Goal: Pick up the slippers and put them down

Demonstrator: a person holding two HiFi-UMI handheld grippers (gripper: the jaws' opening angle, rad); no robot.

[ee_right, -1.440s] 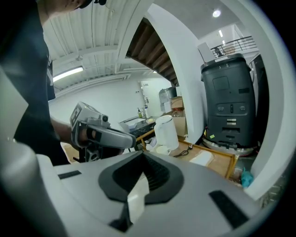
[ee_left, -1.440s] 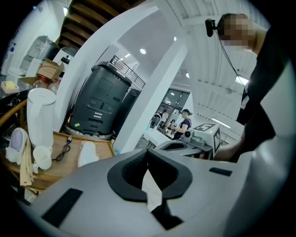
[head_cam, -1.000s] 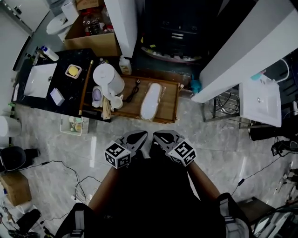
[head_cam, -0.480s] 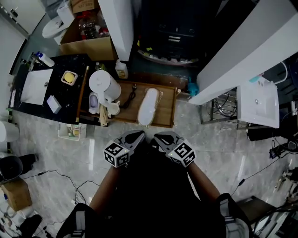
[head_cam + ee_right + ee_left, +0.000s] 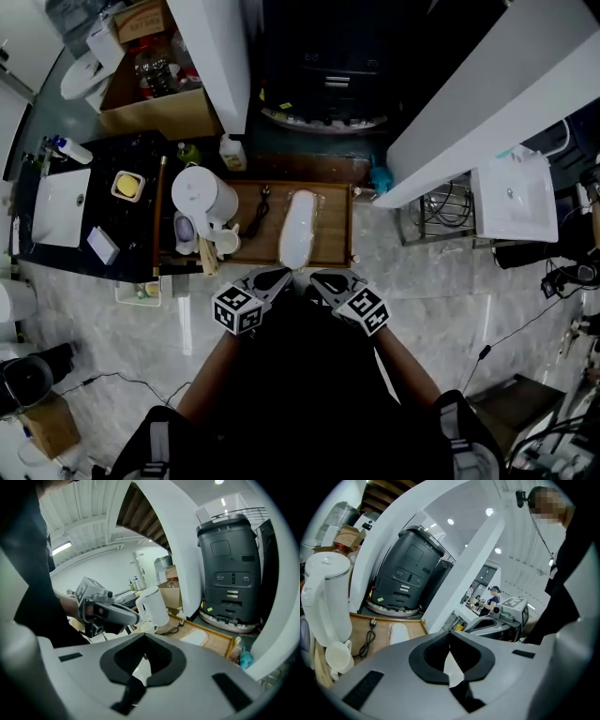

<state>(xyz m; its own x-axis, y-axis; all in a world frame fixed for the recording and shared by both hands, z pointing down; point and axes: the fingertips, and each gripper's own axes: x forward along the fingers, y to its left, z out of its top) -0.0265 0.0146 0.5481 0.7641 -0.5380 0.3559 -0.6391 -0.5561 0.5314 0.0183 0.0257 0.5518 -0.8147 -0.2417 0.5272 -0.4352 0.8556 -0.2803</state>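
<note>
Nearest the camera, two forearms (image 5: 214, 370) reach forward, each carrying a gripper. Left gripper (image 5: 282, 276) and right gripper (image 5: 319, 278) sit side by side above the pale marble floor (image 5: 422, 281), their tips angled in toward each other, close but apart. Each gripper's own view shows its jaws brought fully together with nothing caught between them; only a pale sliver shows through the slot behind the tips. Both are empty.

Just past the tips lies a wooden tray (image 5: 337, 220) with a raised rim. One white slipper (image 5: 300, 225) lies flat on its right half, running lengthwise away from the person and clear of both grippers. A black cable (image 5: 259, 206) with a plug lies left of the slipper, apart from it. At the tray's left end a white kettle (image 5: 200, 192) stands upright, with a white cup (image 5: 226, 244) just in front of it. Whether these two rest on the tray or on the counter edge I cannot tell.

Left of the kettle runs a black counter (image 5: 141, 225) holding a yellow soap dish (image 5: 127, 185) and, further left, a white basin (image 5: 61, 194). A small bottle (image 5: 232, 150) stands by the tray's far left corner.

Beyond the tray a dark machine (image 5: 323, 70) sits on a round base, between a white pillar (image 5: 211, 56) and a slanted white beam (image 5: 487, 103). A cardboard box (image 5: 155, 108) lies left of the pillar.
</note>
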